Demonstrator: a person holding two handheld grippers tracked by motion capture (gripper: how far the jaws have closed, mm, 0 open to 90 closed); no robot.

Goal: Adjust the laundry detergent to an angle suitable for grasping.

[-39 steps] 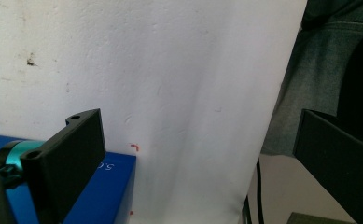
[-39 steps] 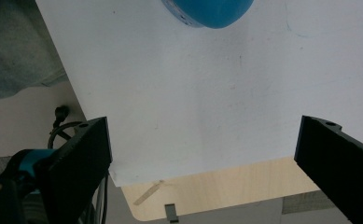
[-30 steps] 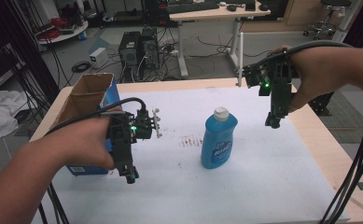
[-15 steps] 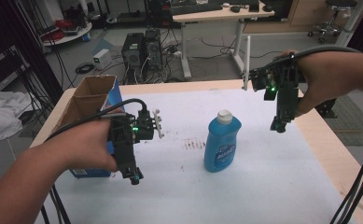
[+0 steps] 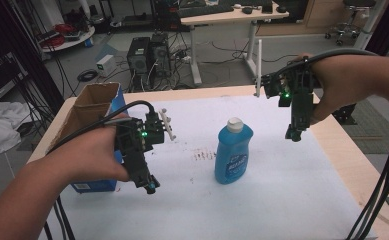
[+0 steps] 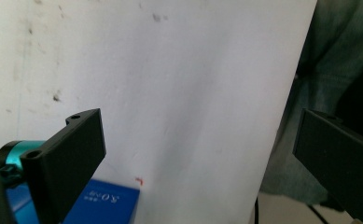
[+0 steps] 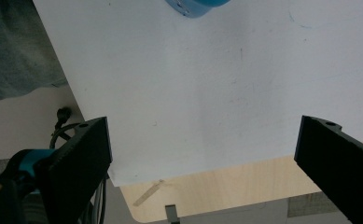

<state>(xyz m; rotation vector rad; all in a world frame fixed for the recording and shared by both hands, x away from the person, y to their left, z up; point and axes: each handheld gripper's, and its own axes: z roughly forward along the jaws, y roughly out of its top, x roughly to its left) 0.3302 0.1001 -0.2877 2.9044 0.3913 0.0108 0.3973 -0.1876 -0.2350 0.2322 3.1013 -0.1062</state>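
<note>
High view overlooks the table (image 5: 282, 200) — both gripper views face it closely.

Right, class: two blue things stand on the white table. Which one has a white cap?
The blue bottle at the table's middle: it is topped with a white cap. The other, the blue carton at the left edge, is open-topped cardboard.

blue bottle (image 5: 233, 155), white cap; white table (image 5: 292, 200); black grippers
</note>
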